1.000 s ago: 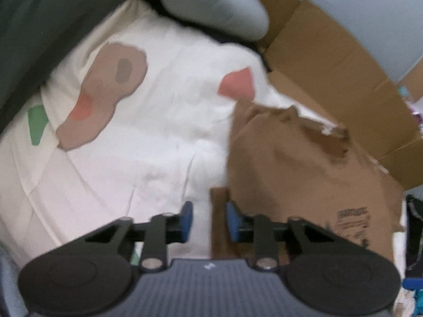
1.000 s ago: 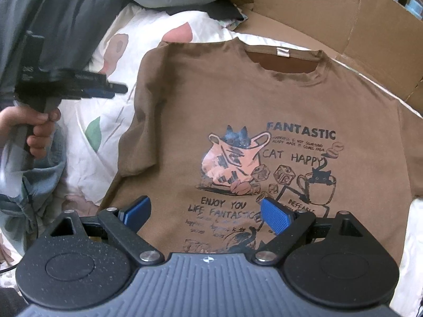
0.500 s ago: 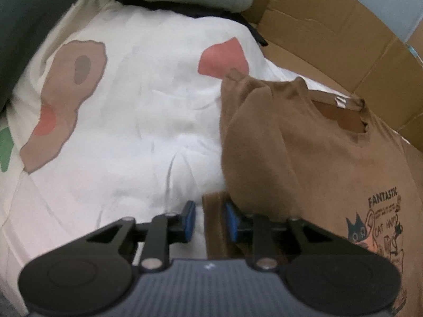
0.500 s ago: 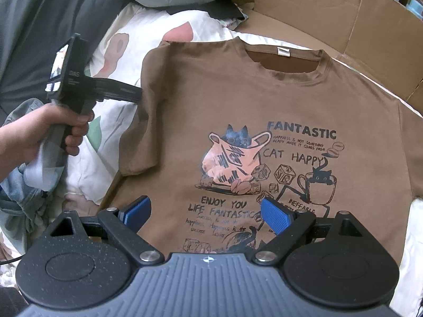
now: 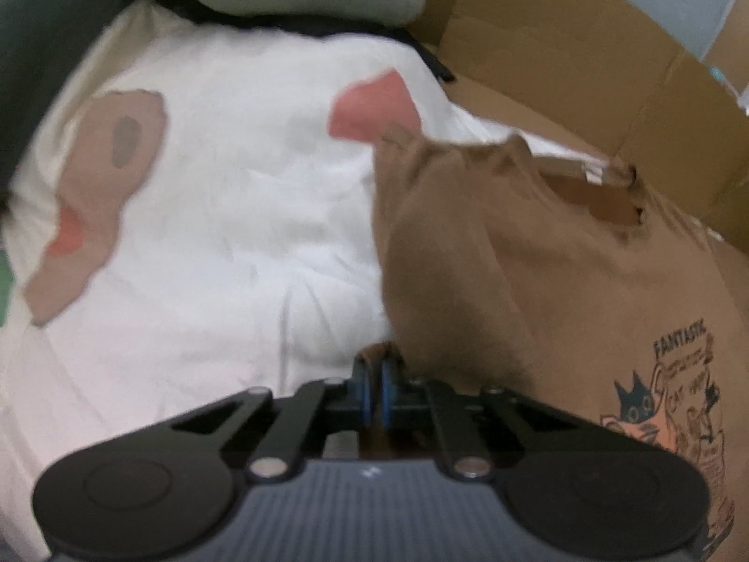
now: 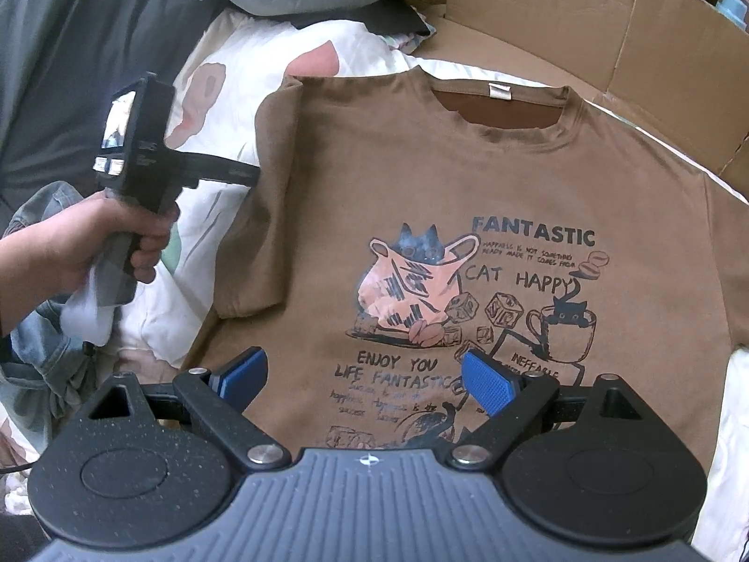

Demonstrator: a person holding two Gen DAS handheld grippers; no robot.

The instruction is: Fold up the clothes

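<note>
The left gripper [image 5: 374,388] pinches the soft brown cotton printed T-shirt's [image 6: 468,196] sleeve edge between ribbed blue pads, while the right gripper [image 6: 360,377] hovers agape above its hem.

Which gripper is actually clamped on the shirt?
The left gripper: its blue pads pinch the brown T-shirt sleeve. The right gripper hovers, jaws wide open.
</note>
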